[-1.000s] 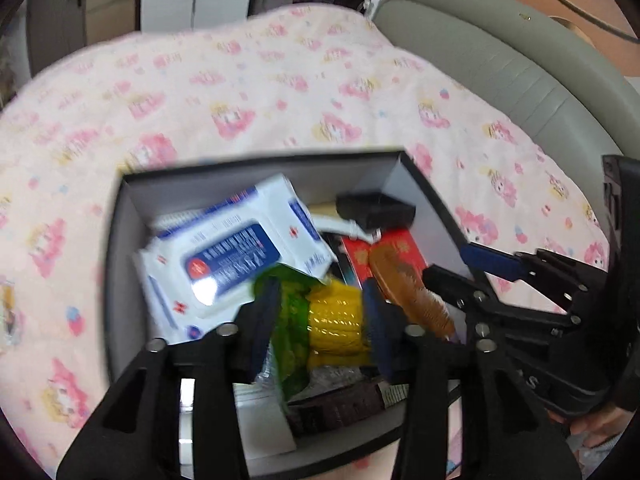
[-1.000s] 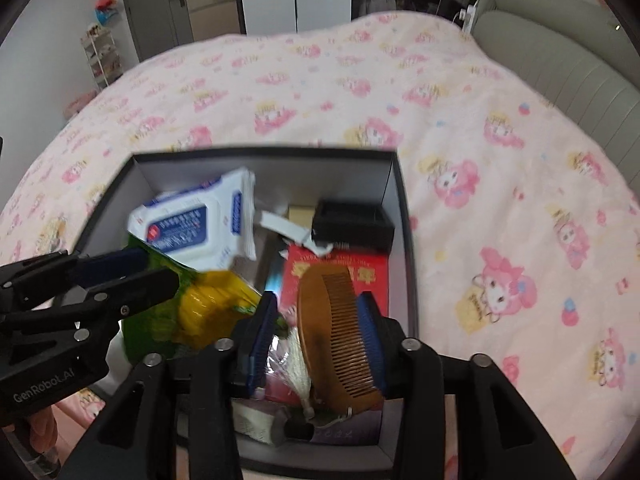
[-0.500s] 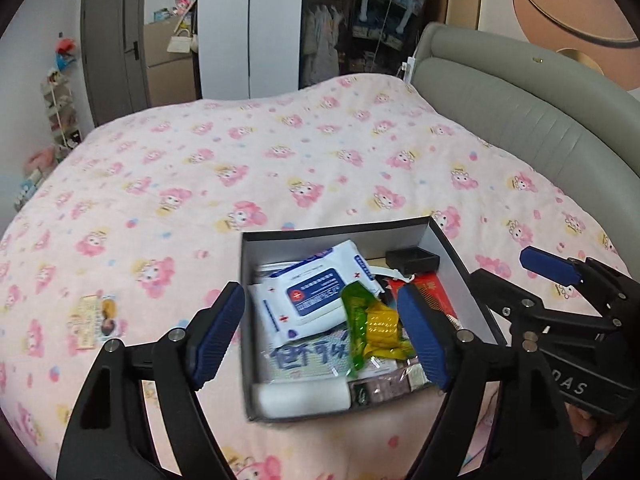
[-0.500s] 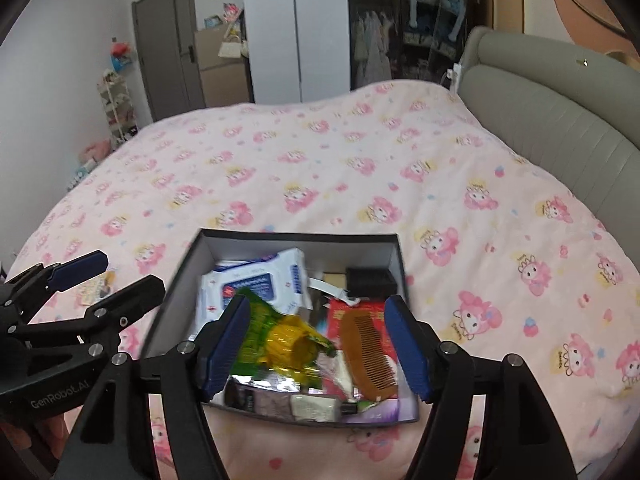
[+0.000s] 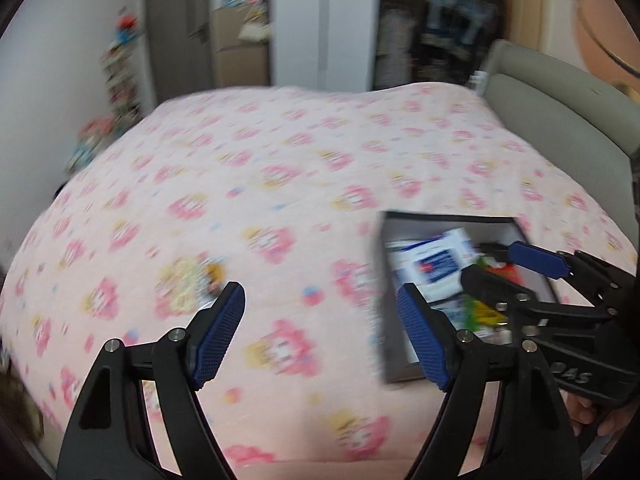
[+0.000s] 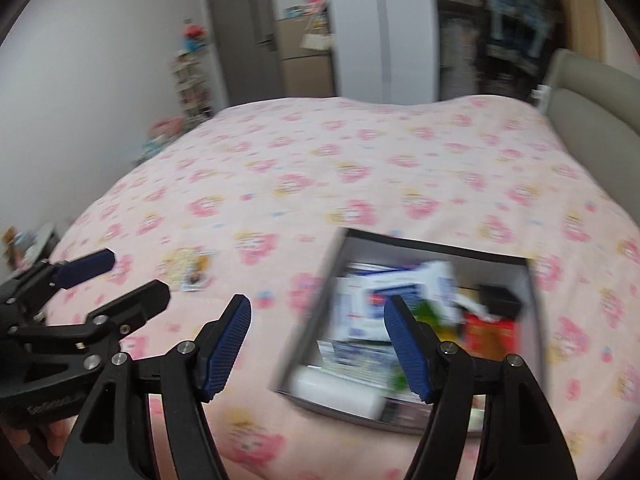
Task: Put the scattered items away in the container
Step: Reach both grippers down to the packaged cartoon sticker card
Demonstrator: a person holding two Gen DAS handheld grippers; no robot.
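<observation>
Both your left gripper [image 5: 320,336] and right gripper [image 6: 318,346] gape empty. The box [image 6: 532,292] sits filled on the bed [image 6: 360,168]; rushing risks missing the small packet [image 6: 190,270].

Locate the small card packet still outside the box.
The card packet lies flat on the pink bedspread, left of the box in the right wrist view, apart from it; in the left wrist view it sits just beyond the left claw.

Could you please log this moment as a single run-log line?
left gripper: open, empty | right gripper: open, empty | box: filled, on bedspread | small packet: outside box, left of it
</observation>
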